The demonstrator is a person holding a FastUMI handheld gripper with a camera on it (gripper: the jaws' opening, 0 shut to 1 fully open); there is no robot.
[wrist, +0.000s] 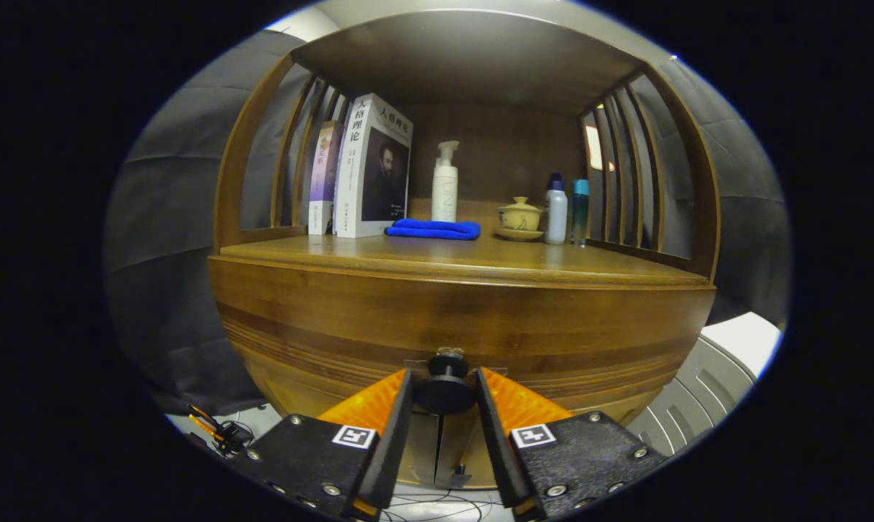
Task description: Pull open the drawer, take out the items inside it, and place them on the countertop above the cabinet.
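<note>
A wooden cabinet fills the scene ahead of me. Its drawer front point(466, 319) is a wide curved band of wood below the countertop point(589, 267). A dark round knob point(444, 391) sticks out from the drawer's lower middle. My gripper point(443, 373) has one finger on each side of this knob, and both fingers press against its disc. The drawer front sits flush with the cabinet, so its inside is hidden.
On the countertop stand two books point(368, 170) at the left, a white pump bottle point(444, 185), a folded blue cloth point(433, 229), a lidded yellow cup on a saucer point(519, 217) and two slim bottles point(566, 206). Slatted side rails and a shelf roof enclose it.
</note>
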